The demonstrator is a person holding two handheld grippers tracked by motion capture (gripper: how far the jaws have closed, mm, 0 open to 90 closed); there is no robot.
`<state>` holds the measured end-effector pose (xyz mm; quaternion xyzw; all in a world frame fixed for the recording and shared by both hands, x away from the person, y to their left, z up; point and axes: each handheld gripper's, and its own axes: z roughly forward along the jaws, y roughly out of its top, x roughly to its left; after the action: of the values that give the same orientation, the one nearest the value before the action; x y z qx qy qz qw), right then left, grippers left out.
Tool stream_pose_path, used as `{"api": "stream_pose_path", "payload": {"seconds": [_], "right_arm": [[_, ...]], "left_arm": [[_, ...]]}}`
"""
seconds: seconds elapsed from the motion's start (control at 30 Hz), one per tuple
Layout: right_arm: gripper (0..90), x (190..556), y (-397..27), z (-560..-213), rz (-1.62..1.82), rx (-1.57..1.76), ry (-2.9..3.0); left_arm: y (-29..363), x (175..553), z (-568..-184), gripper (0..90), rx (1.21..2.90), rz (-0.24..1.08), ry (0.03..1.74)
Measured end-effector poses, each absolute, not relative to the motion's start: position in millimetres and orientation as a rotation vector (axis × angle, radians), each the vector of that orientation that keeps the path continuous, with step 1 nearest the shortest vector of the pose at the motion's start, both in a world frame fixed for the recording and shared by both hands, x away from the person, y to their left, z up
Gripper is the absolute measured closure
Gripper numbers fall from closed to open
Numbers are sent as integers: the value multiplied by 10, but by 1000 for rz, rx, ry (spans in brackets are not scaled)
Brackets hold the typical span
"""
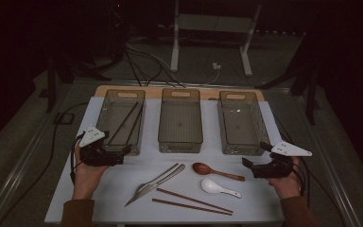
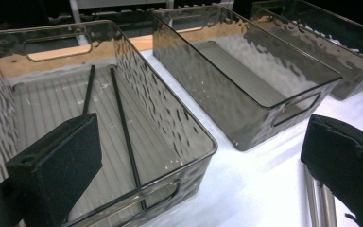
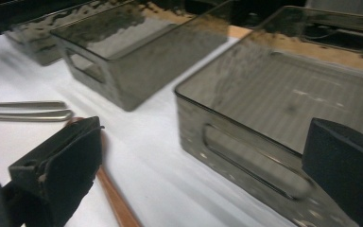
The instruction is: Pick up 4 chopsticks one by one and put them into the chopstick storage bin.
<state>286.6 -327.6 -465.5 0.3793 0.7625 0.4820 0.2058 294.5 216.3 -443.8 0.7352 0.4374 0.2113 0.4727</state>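
Three clear bins stand in a row at the back of the white table. The left bin [image 1: 105, 101] [image 2: 179, 142] holds two black chopsticks [image 1: 125, 122] [image 2: 123, 137]. The middle bin [image 1: 180, 144] [image 2: 208, 90] and the right bin [image 1: 238, 147] [image 3: 236, 156] hold nothing. My left gripper [image 1: 123, 155] [image 2: 198, 189] hangs open at the left bin's front right corner. By the right bin's front right corner, my right gripper [image 1: 255, 155] [image 3: 198, 184] is open too. Neither holds anything.
In front of the bins lie two metal utensils [image 1: 158, 180] [image 3: 28, 109], a wooden spoon [image 1: 215, 171] [image 3: 116, 201], a white spoon [image 1: 217, 187] and two brown chopsticks [image 1: 191, 201]. Cables and a white stand sit on the floor beyond the table.
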Motion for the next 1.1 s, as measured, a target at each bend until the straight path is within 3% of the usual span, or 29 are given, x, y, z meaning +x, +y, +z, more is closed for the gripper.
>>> {"api": "stream_pose_path", "payload": {"seconds": [0.77,1.1], "right_arm": [[3,2821,-2578,-4597,1327,817,2448],[146,2636,-2222,-4664,1270,693,2610]], "left_arm": [[2199,2804,-4488,7,1770,518,1090],[2237,2753,-4515,7,1765,513,1105]]}}
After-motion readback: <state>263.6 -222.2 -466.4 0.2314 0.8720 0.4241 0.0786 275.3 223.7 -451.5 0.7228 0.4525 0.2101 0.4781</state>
